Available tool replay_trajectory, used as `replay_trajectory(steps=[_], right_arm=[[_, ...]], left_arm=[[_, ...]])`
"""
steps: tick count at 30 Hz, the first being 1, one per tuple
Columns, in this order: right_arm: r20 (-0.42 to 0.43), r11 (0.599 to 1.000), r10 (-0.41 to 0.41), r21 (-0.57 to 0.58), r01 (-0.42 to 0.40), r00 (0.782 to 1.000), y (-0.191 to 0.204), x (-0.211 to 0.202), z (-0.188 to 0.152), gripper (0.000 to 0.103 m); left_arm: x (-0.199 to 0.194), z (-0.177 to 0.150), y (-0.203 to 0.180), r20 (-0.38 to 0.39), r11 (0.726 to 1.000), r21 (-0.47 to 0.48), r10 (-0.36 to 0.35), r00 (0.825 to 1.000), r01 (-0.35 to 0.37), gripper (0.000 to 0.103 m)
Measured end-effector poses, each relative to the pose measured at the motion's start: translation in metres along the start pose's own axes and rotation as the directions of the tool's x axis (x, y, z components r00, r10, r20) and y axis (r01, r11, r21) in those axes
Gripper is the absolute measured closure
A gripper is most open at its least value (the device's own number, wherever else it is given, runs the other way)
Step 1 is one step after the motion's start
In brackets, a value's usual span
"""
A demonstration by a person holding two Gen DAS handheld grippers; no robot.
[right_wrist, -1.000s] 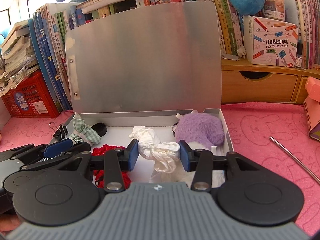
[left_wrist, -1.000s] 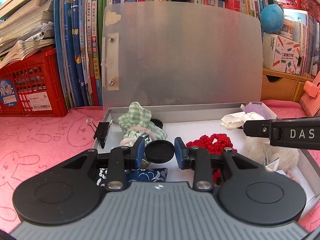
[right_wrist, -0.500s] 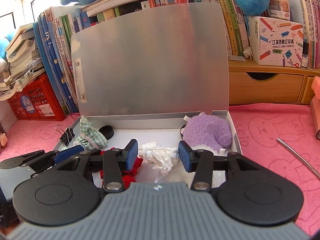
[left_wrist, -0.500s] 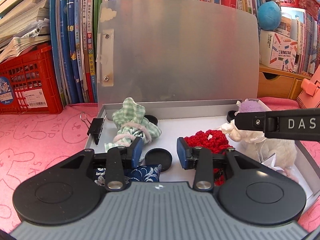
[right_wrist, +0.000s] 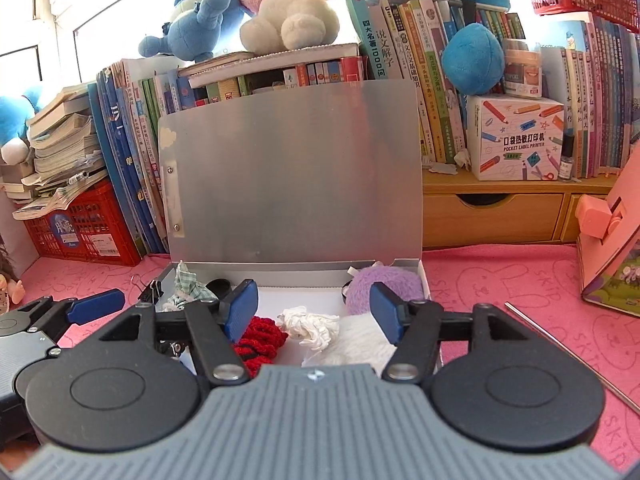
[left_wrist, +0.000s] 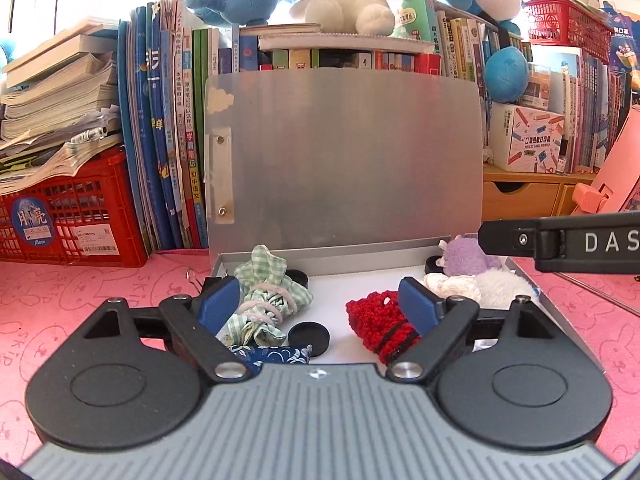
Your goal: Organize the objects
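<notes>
An open grey box with its lid upright holds a green checked cloth bundle, a black round cap, a red knitted pouch, a blue patterned pouch, a crumpled white tissue and a purple plush. My left gripper is open and empty above the box's near side. My right gripper is open and empty above the tissue; it also shows in the left wrist view.
A black binder clip sits at the box's left edge. A red crate and upright books stand behind on the left. A wooden drawer unit and a pink box are on the right. A metal rod lies on the pink cloth.
Both grippers opened wide and pulled back and up from the box. The left let go of the black cap, the right let go of the white tissue; both now lie in the box.
</notes>
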State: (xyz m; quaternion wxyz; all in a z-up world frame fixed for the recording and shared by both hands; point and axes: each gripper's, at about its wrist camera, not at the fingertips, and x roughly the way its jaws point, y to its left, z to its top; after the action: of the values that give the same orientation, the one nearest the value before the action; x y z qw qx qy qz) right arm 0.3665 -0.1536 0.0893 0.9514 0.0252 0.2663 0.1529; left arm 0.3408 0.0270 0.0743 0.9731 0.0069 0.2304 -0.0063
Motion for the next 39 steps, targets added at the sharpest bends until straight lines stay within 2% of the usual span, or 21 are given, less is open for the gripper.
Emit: replay_trajectory(steps=[7, 17, 29, 39], right_arm=[[0.045, 0.999, -0.036, -0.037, 0.038, 0.998, 0.004, -0.035, -0.002, 0.019], [0.083, 0.997, -0.055, -0.058, 0.06, 0.995, 0.006, -0.083, -0.022, 0.016], [0.072, 0.998, -0.045, -0.03, 0.048, 0.996, -0.003, -0.122, -0.061, 0.009], [0.032, 0.998, -0.043, -0.053, 0.044, 0.999, 0.0, -0.134, -0.102, 0.008]], left_arm=[[-0.038, 0.003, -0.007, 0.034, 1.0, 0.028, -0.014, 0.999, 0.013, 0.002], [-0.091, -0.016, -0.024, 0.089, 0.996, 0.09, 0.017, 0.996, -0.025, 0.0], [-0.127, -0.044, -0.02, 0.04, 1.0, 0.023, 0.015, 0.999, -0.016, 0.0], [-0.14, -0.075, -0.011, -0.021, 1.0, -0.015, 0.014, 1.0, -0.015, 0.0]])
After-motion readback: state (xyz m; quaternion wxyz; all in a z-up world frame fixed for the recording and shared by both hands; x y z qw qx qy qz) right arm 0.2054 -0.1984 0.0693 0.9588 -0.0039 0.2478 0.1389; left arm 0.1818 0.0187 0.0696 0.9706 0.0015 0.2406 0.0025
